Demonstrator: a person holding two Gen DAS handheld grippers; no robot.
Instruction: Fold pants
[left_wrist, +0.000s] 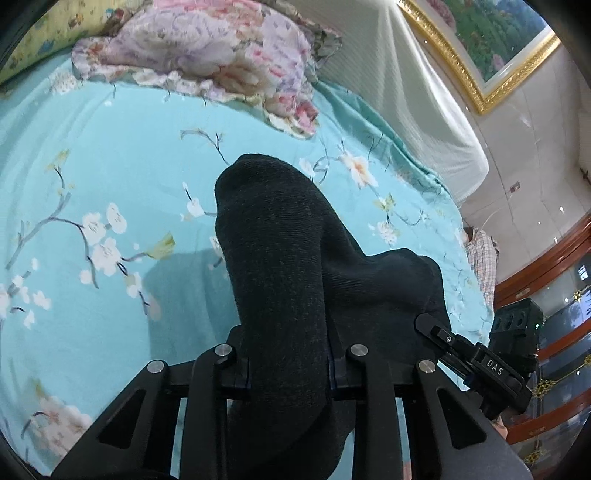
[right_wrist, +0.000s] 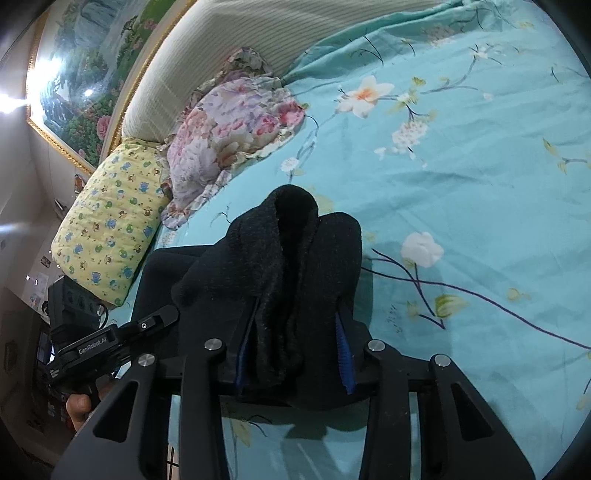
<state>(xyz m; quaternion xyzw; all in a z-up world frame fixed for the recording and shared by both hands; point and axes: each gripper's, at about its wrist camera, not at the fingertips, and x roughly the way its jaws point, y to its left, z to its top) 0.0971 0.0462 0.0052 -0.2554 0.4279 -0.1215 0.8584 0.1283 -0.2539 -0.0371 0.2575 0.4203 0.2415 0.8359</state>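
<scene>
The dark charcoal knit pants (left_wrist: 280, 266) are bunched up and lifted above the teal floral bed sheet (left_wrist: 110, 177). My left gripper (left_wrist: 290, 354) is shut on a thick fold of the pants, which bulges up past the jaws and hides the fingertips. In the right wrist view my right gripper (right_wrist: 295, 350) is shut on another bunch of the same pants (right_wrist: 291, 258), with blue pads (right_wrist: 345, 354) showing beside the cloth. Each gripper shows in the other's view, the right gripper at the right of the left wrist view (left_wrist: 480, 354) and the left gripper at the left of the right wrist view (right_wrist: 110, 339).
A pink floral pillow (left_wrist: 207, 55) and a yellow patterned pillow (right_wrist: 110, 221) lie at the head of the bed by the white padded headboard (left_wrist: 406, 92). A framed painting (left_wrist: 491, 40) hangs above. The bed's edge and wooden furniture (left_wrist: 546, 266) are to the right.
</scene>
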